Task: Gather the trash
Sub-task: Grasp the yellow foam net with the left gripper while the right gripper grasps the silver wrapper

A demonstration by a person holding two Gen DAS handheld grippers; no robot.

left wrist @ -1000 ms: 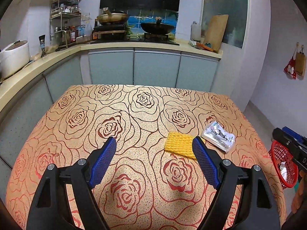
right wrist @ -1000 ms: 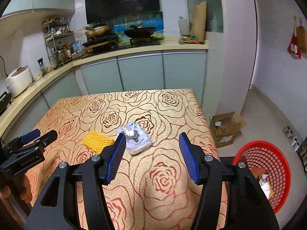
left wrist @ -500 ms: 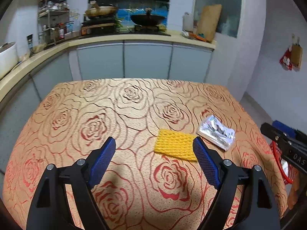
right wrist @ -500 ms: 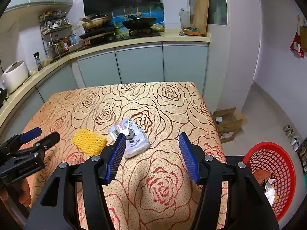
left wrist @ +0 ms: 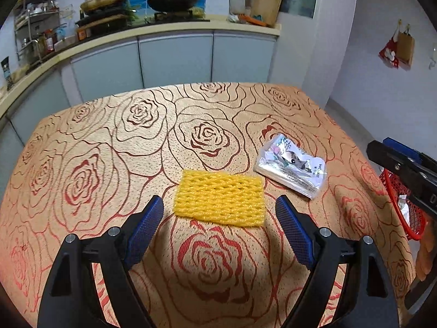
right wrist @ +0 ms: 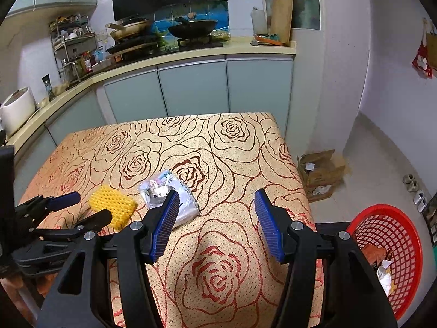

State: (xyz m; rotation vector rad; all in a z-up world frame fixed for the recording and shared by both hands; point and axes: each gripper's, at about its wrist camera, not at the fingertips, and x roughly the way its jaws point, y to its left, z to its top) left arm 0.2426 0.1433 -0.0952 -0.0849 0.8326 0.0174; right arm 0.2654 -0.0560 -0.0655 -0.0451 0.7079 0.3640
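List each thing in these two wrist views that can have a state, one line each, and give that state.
left gripper: open, empty, just short of the foam net
right gripper: open, empty, above the table
yellow foam net: flat on the table, not gripped
plastic wrapper: crumpled, lying beside the net, not gripped
red basket: on the floor, some trash inside
cabinet doors: shut

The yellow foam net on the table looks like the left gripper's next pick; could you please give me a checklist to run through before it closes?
1. Left gripper open wide enough: ok, both fingers stand apart and hold nothing.
2. Yellow foam net lined up between them: ok, it lies just ahead, flat.
3. Contact with the net: not ok, not yet touching.
4. Silver wrapper clear of the net: ok, beside it, apart.
5. Right gripper out of the way: ok, open and empty.
6. Red basket ready: ok, beside the table.
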